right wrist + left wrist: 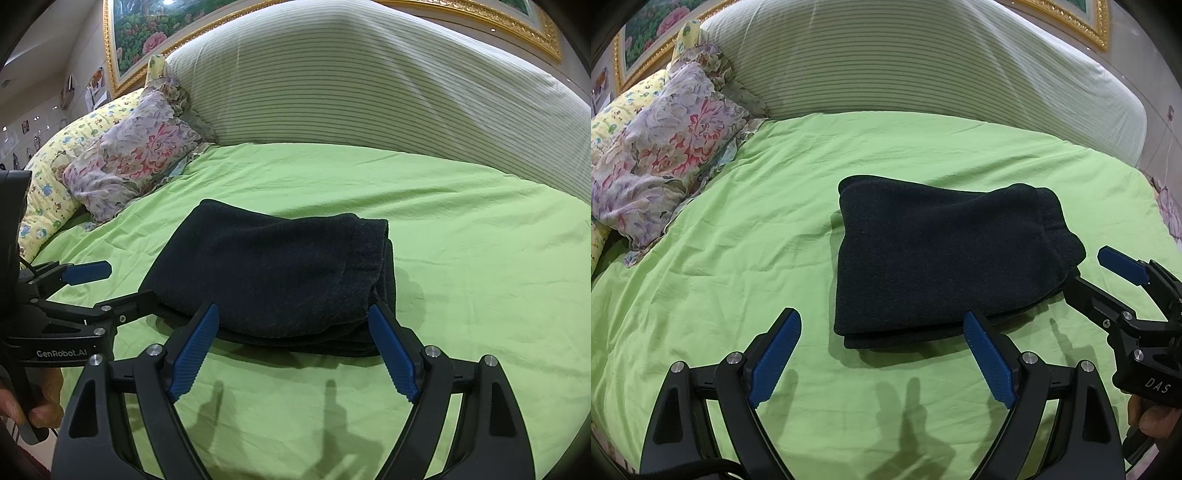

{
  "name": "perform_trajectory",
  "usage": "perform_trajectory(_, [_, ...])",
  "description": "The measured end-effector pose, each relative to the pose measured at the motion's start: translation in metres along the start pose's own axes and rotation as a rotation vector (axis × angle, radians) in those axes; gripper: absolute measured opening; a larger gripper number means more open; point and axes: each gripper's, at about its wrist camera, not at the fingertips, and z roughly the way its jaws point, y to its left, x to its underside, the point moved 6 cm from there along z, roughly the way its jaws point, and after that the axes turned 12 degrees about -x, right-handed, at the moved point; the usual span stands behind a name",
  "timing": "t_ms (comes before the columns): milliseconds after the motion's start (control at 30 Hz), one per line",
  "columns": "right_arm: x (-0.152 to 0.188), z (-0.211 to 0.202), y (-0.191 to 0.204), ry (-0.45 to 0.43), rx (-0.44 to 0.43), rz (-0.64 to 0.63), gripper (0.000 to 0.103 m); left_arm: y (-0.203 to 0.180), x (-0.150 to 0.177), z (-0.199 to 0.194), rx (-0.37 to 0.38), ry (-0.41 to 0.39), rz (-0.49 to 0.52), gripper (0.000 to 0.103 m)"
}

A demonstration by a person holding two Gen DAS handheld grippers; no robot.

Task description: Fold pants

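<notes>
The dark navy pants (942, 258) lie folded in a thick stack on the green bedsheet (757, 229); they also show in the right wrist view (280, 273). My left gripper (882, 328) is open and empty, just in front of the stack's near left edge. My right gripper (293, 321) is open and empty, its fingertips at the stack's near edge, apart from the cloth. The right gripper also shows in the left wrist view (1086, 273) beside the stack's right end. The left gripper shows in the right wrist view (110, 284) at the stack's left side.
A large striped bolster (923, 62) runs along the back of the bed. A floral pillow (665, 147) and a yellow patterned pillow (48, 184) lie at the back left. A gold-framed picture (155, 29) hangs on the wall behind.
</notes>
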Motion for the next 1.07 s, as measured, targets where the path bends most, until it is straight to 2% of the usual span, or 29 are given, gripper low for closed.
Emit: perform_trajectory(1067, [-0.012, -0.005, -0.004, -0.031, 0.022, 0.03, 0.084, 0.003, -0.02, -0.008, 0.031, -0.023, -0.026, 0.09])
